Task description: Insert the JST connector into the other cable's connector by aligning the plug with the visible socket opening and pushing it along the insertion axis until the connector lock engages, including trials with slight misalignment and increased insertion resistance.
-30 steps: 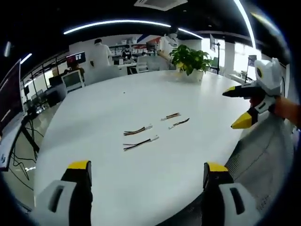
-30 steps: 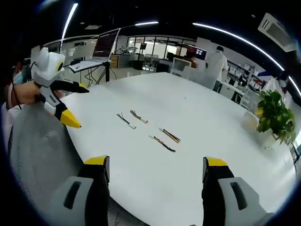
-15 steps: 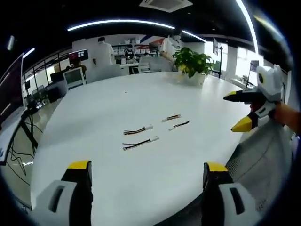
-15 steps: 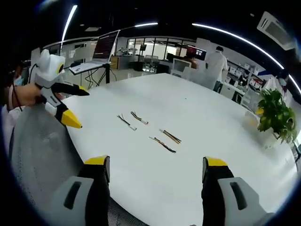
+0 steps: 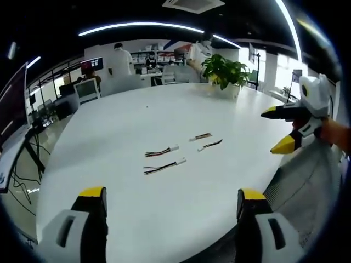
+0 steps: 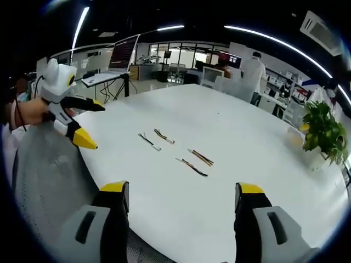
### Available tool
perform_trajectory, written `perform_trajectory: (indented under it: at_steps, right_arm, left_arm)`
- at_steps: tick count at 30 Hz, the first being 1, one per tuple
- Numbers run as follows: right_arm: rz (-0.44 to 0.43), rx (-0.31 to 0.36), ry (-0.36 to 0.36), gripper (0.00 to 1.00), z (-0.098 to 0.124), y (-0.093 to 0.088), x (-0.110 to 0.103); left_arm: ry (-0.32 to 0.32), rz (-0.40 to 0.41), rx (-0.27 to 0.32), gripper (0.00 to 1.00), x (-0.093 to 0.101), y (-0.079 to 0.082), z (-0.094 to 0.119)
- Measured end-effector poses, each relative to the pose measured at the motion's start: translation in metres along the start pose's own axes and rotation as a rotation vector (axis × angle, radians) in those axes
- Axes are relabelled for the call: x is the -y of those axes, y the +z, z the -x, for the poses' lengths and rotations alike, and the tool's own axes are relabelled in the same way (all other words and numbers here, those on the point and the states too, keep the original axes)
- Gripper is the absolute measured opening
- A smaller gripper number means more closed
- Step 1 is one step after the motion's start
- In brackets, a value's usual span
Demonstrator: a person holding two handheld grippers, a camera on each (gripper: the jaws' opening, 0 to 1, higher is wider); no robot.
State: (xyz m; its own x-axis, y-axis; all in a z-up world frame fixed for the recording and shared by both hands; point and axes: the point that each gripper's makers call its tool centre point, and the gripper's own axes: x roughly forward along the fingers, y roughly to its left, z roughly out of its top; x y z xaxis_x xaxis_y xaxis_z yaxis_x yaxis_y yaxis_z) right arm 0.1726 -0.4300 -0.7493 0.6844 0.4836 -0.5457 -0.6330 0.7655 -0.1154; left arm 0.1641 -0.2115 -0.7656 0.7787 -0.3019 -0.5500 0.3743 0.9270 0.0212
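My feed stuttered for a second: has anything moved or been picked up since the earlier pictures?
Nothing taken hold of or let go. The views shifted slightly, which is the cameras drifting with the hands. The four cable pieces lie untouched on the white table, in two pairs. Both the left gripper and the right gripper stay open and empty, held off the table's edge.

Each tool has grey plastic jaws capped with yellow tips. The left tool (image 5: 170, 200) and right tool (image 6: 182, 197) match. Seen from across, the right tool's body is white, with black jaws ending in yellow wedges.
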Motion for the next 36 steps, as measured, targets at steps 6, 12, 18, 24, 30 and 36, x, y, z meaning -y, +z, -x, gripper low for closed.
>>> perform_trajectory:
  at_steps: [6,12,18,24,30,36]
  right_arm:
    - [-0.042,0.023,0.014,0.76,0.001,0.004,0.001]
    - [-0.063,0.035,0.037,0.75,-0.002,0.007,0.0]
    - [-0.054,0.047,0.052,0.74,-0.005,0.014,0.002]
    - [-0.072,0.092,0.07,0.7,-0.005,0.026,0.009]
    - [-0.077,0.149,0.123,0.67,-0.005,0.039,0.011]
    - [-0.047,0.156,0.126,0.65,-0.008,0.044,0.018]
  left_arm:
    - [-0.008,0.016,0.001,0.98,0.001,0.0,-0.001]
    - [-0.006,0.027,0.01,0.99,0.0,0.002,-0.002]
    - [-0.01,0.043,0.016,0.99,-0.001,0.005,-0.002]
    - [-0.011,0.011,0.03,0.99,-0.007,0.016,-0.002]
    - [-0.047,0.027,0.073,0.99,-0.013,0.033,-0.005]
    - [-0.08,-0.021,0.112,0.99,-0.018,0.05,-0.008]
